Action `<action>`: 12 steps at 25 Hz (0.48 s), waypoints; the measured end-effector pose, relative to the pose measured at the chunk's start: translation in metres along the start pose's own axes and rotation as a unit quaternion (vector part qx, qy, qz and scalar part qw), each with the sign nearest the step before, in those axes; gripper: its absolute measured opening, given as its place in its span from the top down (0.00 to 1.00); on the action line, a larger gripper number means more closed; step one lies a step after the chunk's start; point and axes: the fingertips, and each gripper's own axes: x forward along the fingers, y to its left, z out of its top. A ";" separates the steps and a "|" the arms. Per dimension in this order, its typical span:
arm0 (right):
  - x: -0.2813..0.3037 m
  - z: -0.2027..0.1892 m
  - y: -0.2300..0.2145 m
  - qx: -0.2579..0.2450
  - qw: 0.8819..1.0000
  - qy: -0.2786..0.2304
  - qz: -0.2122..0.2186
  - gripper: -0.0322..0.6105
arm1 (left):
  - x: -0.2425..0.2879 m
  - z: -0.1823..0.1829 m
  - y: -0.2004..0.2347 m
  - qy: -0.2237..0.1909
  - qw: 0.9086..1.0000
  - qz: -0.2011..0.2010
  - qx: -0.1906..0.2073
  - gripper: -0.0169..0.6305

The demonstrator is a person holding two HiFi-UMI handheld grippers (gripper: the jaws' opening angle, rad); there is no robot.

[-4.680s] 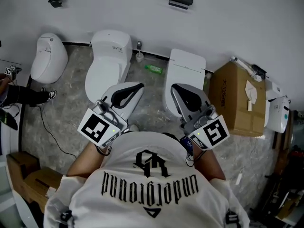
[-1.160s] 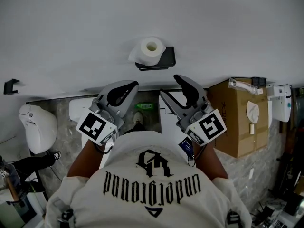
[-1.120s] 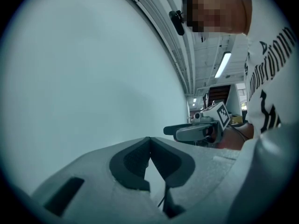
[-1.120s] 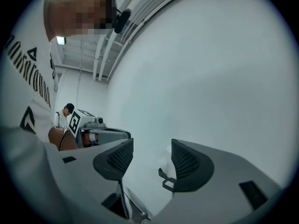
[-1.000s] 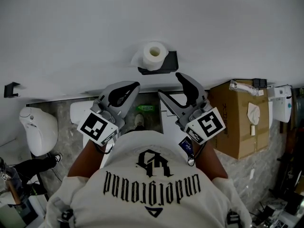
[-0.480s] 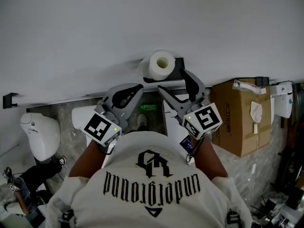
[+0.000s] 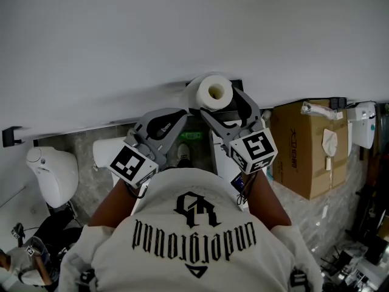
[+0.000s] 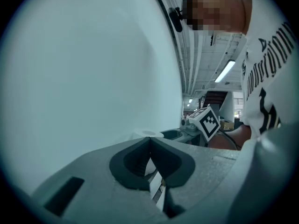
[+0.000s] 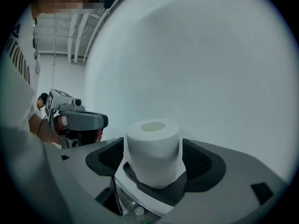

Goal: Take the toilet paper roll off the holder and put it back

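A white toilet paper roll (image 7: 216, 92) stands upright on a black holder (image 7: 236, 83) fixed to the white wall. My right gripper (image 7: 220, 106) has its jaws on either side of the roll, and they are opening. In the right gripper view the roll (image 9: 153, 146) fills the gap between the dark pads (image 9: 198, 160), standing on the holder (image 9: 156, 195); I see no squeeze on it. My left gripper (image 7: 177, 114) hovers to the left of the roll, shut and empty. In the left gripper view that gripper's (image 8: 150, 142) jaws meet.
The white wall (image 7: 182, 29) is right in front of both grippers. Below stand a cardboard box (image 7: 307, 148) at the right, a toilet (image 7: 51, 175) at the left and another (image 7: 108, 152) under my left gripper. A green bottle (image 7: 190, 136) lies on the floor.
My right gripper has moved forward to the roll and its jaws have spread around it. The roll and holder have come closer in view. The left gripper stays shut beside it.
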 end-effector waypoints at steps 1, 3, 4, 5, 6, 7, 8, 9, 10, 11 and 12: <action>0.003 -0.001 -0.001 0.001 1.000 0.004 0.000 0.42 | 0.001 0.000 0.002 0.000 1.000 -0.003 -0.001 0.95; 0.010 -0.003 -0.002 0.005 1.000 0.009 0.003 0.42 | 0.002 -0.002 0.005 0.001 1.000 -0.010 -0.003 0.95; 0.012 -0.003 -0.001 0.006 1.000 0.010 0.003 0.42 | 0.002 -0.003 0.005 0.002 1.000 -0.012 -0.004 0.95; 0.014 -0.004 0.000 0.006 1.000 0.011 0.004 0.42 | 0.002 -0.005 0.006 0.002 1.000 -0.014 -0.005 0.95; 0.016 -0.005 0.000 0.006 1.000 0.012 0.003 0.42 | 0.002 -0.006 0.007 0.003 1.000 -0.015 -0.006 0.95; 0.017 -0.006 0.000 0.006 1.000 0.013 0.002 0.42 | 0.002 -0.007 0.008 0.003 1.000 -0.015 -0.006 0.95; 0.018 -0.007 0.000 0.007 1.000 0.014 0.001 0.42 | 0.002 -0.007 0.009 0.002 1.000 -0.016 -0.007 0.95; 0.019 -0.007 -0.001 0.007 1.000 0.014 0.000 0.42 | 0.003 -0.007 0.010 0.001 1.000 -0.017 -0.007 0.95; 0.019 -0.008 -0.001 0.007 1.000 0.015 -0.001 0.42 | 0.003 -0.007 0.011 0.001 1.000 -0.017 -0.007 0.95; 0.020 -0.008 -0.001 0.006 1.000 0.016 -0.002 0.42 | 0.003 -0.007 0.011 0.000 1.000 -0.018 -0.007 0.95; 0.020 -0.008 -0.001 0.005 1.000 0.017 -0.001 0.42 | 0.002 -0.007 0.012 0.001 1.000 -0.018 -0.007 0.95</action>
